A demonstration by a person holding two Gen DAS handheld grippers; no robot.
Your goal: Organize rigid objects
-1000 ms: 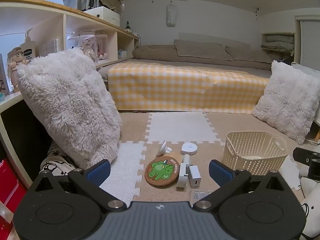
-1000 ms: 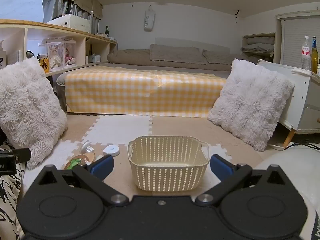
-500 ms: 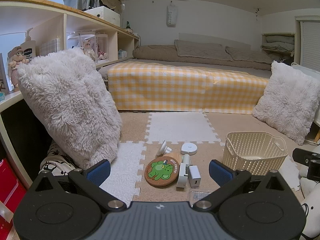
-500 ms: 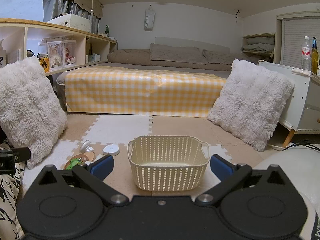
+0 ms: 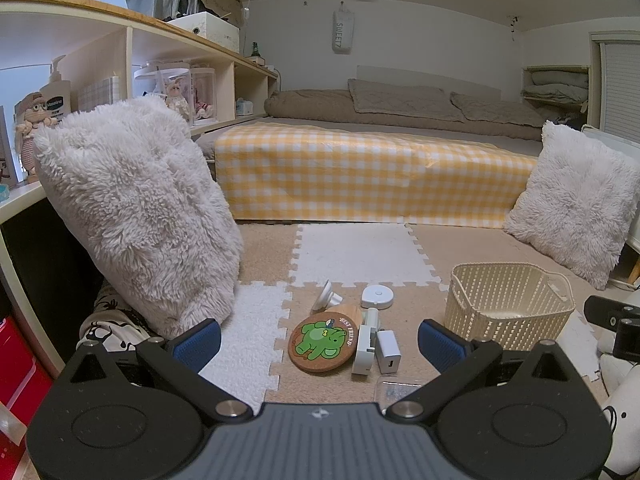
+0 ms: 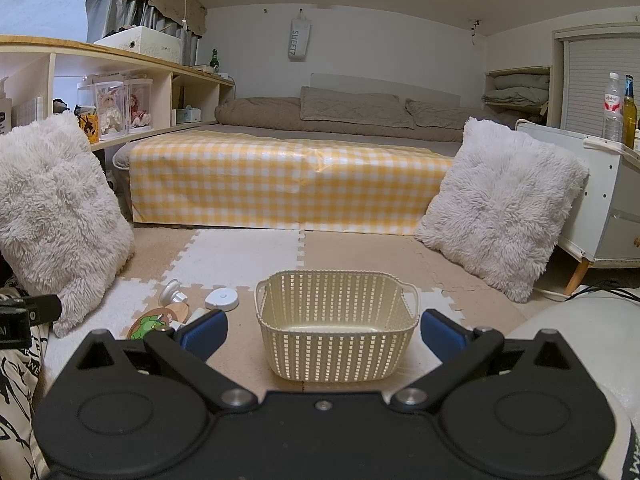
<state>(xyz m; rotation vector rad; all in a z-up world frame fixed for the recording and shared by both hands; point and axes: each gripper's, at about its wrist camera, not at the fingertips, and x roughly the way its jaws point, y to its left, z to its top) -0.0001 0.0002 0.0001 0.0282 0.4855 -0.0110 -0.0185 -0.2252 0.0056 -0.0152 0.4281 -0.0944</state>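
Left wrist view: scene unchanged, basket [image 5: 508, 300] untouched.

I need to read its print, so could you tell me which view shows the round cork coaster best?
The left wrist view: the coaster lies fully visible, green cartoon facing up. The right wrist view catches only part of it, behind the right gripper.

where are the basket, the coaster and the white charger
basket [image 6: 336, 354], right wrist view, front wall
coaster [image 5: 322, 340], left wrist view, green elephant print
charger [image 5: 387, 351], left wrist view, top face

fluffy pillow [image 5: 136, 208], gingham-covered bed [image 6: 292, 184], shelf [image 5: 120, 40]
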